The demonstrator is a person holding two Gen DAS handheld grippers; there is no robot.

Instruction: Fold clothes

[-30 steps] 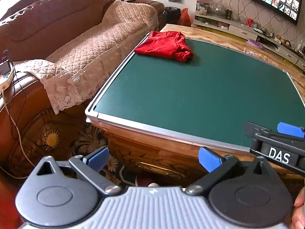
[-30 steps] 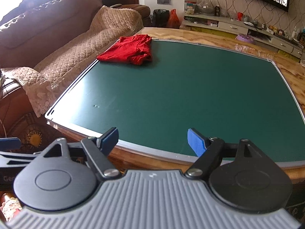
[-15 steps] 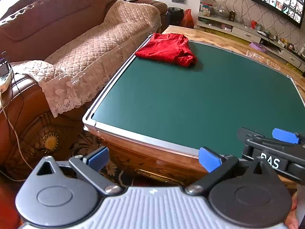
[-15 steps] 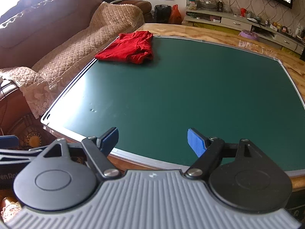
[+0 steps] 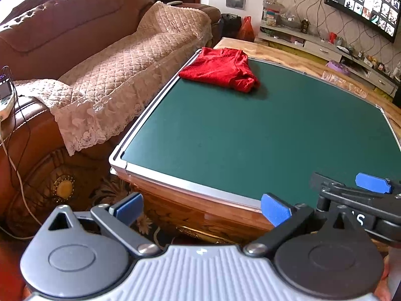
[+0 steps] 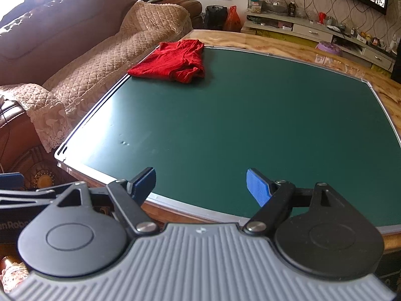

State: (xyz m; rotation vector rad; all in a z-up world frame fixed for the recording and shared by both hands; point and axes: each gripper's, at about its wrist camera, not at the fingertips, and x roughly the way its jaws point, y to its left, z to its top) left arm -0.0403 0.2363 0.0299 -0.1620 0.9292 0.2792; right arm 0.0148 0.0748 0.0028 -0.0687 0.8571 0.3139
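A red garment lies folded at the far left corner of the green table mat; it also shows in the right wrist view on the mat. My left gripper is open and empty, off the table's near left corner. My right gripper is open and empty over the near edge of the mat. The right gripper also shows at the right of the left wrist view. Both are far from the garment.
A brown sofa with a quilted beige cover runs along the table's left side. A wooden table rim surrounds the mat. A TV cabinet with clutter stands behind. Cables hang at the left.
Both grippers have lifted and pulled back a little, so the table and garment sit lower in view. The garment has not moved. Both grippers stay open.
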